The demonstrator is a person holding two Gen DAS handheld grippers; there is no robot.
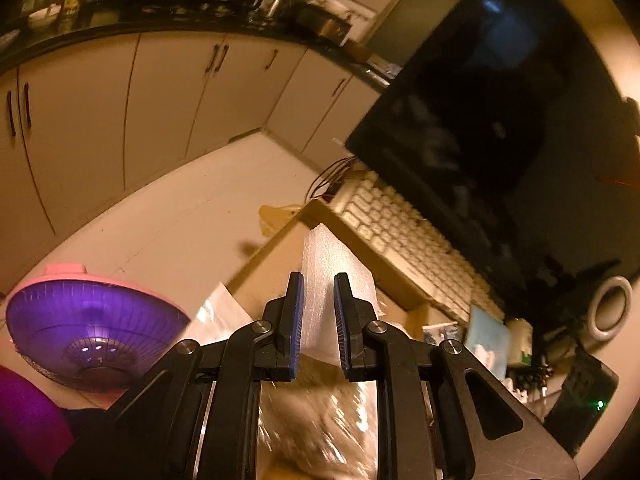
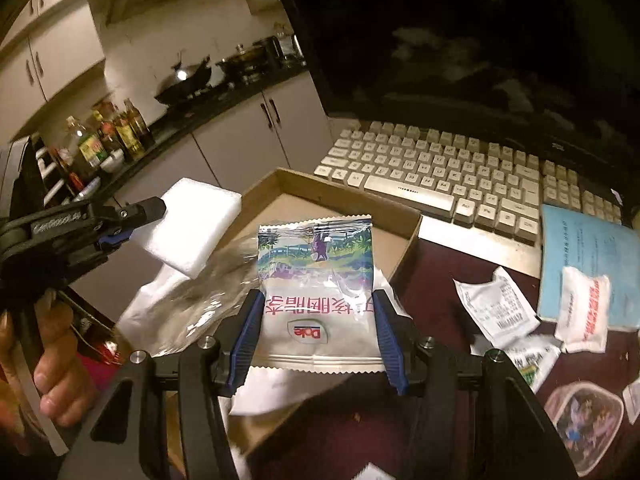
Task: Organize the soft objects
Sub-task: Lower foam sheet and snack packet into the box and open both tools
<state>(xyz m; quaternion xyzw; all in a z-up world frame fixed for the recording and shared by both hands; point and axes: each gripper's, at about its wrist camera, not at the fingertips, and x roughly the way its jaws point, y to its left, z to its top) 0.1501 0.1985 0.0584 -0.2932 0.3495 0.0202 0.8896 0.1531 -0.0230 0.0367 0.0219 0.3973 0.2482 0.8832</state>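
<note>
My left gripper (image 1: 318, 280) is shut on a white foam block (image 1: 334, 268) and holds it in the air over the left edge of a shallow cardboard tray (image 1: 276, 264). In the right wrist view the left gripper (image 2: 150, 218) pinches the foam block (image 2: 192, 226) at one corner. My right gripper (image 2: 316, 304) has its jaws wide apart on either side of a Dole snack packet (image 2: 320, 284), which juts forward over the cardboard tray (image 2: 408, 236). Whether the pads touch the packet is unclear.
A clear plastic bag (image 2: 192, 300) lies left of the packet. A white keyboard (image 2: 440, 176) and a dark monitor (image 2: 480, 40) stand behind the tray. Small sachets (image 2: 584, 308), a blue booklet (image 2: 588, 248) and a plastic tub (image 2: 584, 420) lie at the right. A purple fan (image 1: 92, 320) stands on the floor.
</note>
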